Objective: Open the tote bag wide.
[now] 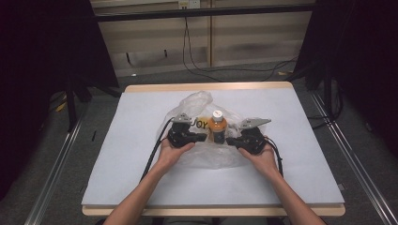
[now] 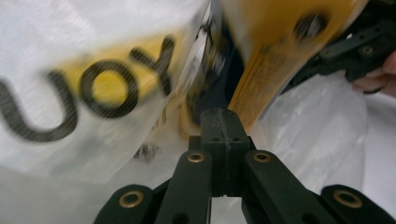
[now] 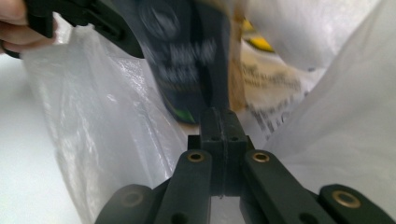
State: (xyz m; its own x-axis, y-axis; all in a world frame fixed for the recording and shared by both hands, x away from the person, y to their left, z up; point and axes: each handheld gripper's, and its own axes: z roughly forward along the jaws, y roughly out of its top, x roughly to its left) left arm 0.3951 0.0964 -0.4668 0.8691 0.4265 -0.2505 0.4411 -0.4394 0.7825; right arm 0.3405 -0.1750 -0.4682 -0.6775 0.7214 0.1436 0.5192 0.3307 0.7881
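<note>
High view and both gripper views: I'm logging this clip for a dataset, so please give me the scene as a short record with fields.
surface: table with pale cover
bag: thin white plastic bag with yellow and black lettering, at mid-table
bottle: orange bottle with white cap, upright, bag around it
left gripper: jaws shut, at bottle's left
right gripper: jaws shut, at bottle's right
held: cannot tell whether either pinches bag film

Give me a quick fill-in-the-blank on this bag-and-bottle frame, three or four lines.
1. The orange bottle has a ____ cap.
2. The bottle stands in a clear plastic ____ with black lettering.
3. The left gripper and right gripper flank the bottle, both with jaws ____.
4. The bag lies on a ____ table cover.

Missing words: white; bag; shut; white
</note>
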